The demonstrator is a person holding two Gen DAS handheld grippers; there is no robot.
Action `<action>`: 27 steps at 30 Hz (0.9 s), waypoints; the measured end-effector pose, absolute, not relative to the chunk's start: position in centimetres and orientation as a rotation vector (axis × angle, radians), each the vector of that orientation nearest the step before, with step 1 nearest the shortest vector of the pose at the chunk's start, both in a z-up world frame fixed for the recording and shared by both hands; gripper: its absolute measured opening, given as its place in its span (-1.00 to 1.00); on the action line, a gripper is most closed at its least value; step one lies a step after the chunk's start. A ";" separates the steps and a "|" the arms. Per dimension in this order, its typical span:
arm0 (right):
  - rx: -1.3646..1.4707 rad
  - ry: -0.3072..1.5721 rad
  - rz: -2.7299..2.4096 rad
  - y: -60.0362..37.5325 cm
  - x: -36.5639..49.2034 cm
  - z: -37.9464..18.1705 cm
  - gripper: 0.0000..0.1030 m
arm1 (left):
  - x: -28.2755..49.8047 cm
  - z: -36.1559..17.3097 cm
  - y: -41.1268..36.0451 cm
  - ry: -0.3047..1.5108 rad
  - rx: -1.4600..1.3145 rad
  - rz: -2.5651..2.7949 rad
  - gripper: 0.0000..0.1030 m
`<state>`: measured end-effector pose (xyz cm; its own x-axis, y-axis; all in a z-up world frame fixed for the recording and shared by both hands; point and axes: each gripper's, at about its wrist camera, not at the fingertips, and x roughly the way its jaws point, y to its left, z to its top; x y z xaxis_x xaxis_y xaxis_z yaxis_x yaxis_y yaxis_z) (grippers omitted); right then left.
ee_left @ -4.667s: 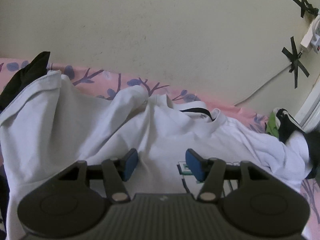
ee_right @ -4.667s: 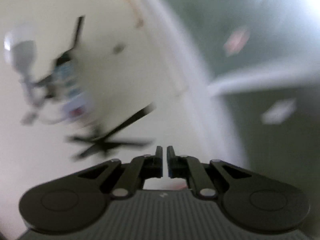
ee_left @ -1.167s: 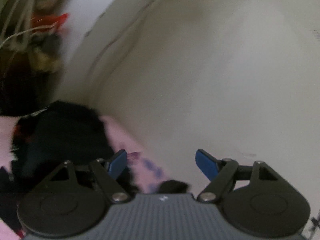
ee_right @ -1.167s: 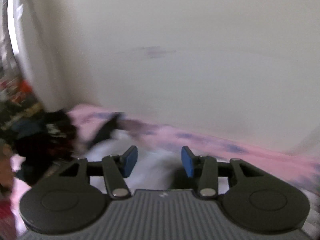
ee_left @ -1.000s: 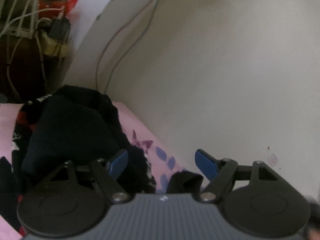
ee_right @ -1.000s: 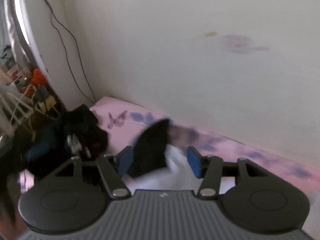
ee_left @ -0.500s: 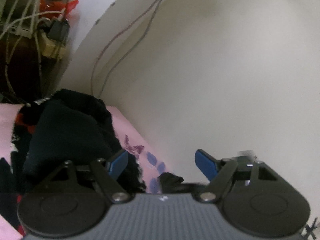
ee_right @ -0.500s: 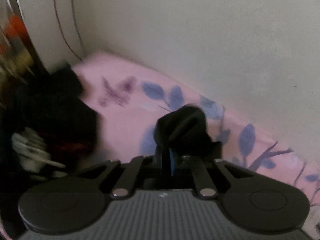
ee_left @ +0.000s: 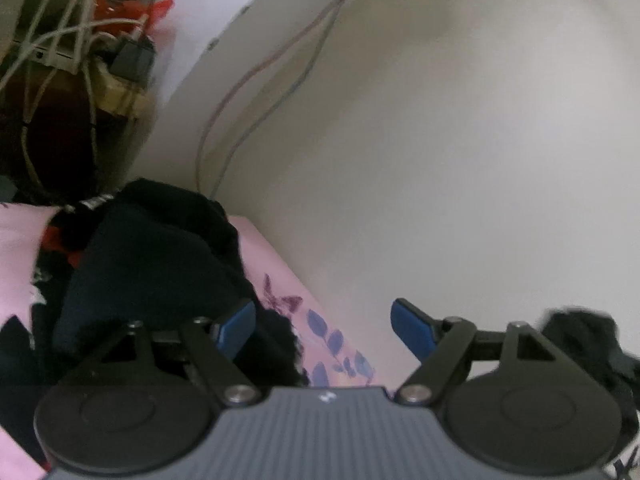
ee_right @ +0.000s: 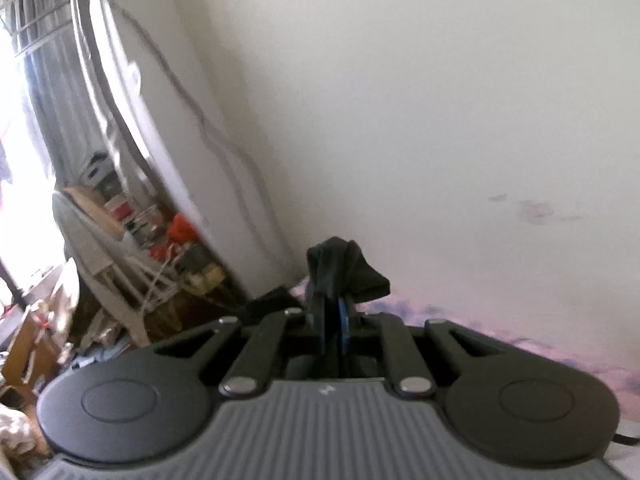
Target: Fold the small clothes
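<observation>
My right gripper (ee_right: 333,326) is shut on a small black garment (ee_right: 348,270), a bunch of which sticks up above its blue pads, lifted off the pink floral sheet (ee_right: 500,338). That same black garment (ee_left: 588,340) shows blurred at the right edge of the left wrist view. My left gripper (ee_left: 323,330) is open with nothing between its blue fingers (ee_left: 412,328). It hovers over the pink floral sheet (ee_left: 328,336) near the wall. A heap of dark clothes (ee_left: 148,264) lies just left of it.
A cream wall (ee_left: 440,160) with hanging cables (ee_left: 256,92) stands close behind the bed. Past the bed's left end are a cluttered shelf with wires (ee_left: 72,48), a white folding rack (ee_right: 120,264) and boxes on the floor.
My right gripper closed on the black garment lying on the sheet and lifted it up and away. The left gripper stayed open and nearly still.
</observation>
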<state>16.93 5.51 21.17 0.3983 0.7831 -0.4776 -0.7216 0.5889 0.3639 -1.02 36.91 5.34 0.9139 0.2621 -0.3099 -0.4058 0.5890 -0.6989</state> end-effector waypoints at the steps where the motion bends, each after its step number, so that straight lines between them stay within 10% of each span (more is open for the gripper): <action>1: 0.117 0.663 0.907 3.1 17.0 20.6 -0.92 | -0.7 5.3 36.6 0.189 -0.851 0.371 0.49; 5: 0.194 0.674 0.661 -6.7 16.6 15.6 -0.86 | 1.0 5.7 33.8 0.238 -0.782 0.259 0.49; 9: 0.186 0.764 0.356 -15.9 14.8 7.9 0.09 | 3.5 5.9 28.9 0.317 -0.686 0.075 0.51; 20: 0.051 0.724 0.331 -16.9 13.2 4.4 0.31 | 8.7 2.1 19.9 0.567 -0.390 -0.001 0.44; 23: 0.037 0.782 0.328 -15.9 15.0 2.2 0.12 | 9.5 0.4 18.4 0.637 -0.322 -0.002 0.27; 25: 0.008 0.851 0.328 -15.4 16.1 0.5 -1.00 | 9.9 -0.5 18.0 0.682 -0.300 -0.017 -0.20; 27: 0.052 0.833 0.352 -15.8 15.8 0.9 -1.00 | 10.2 -1.2 17.6 0.710 -0.273 -0.020 -0.72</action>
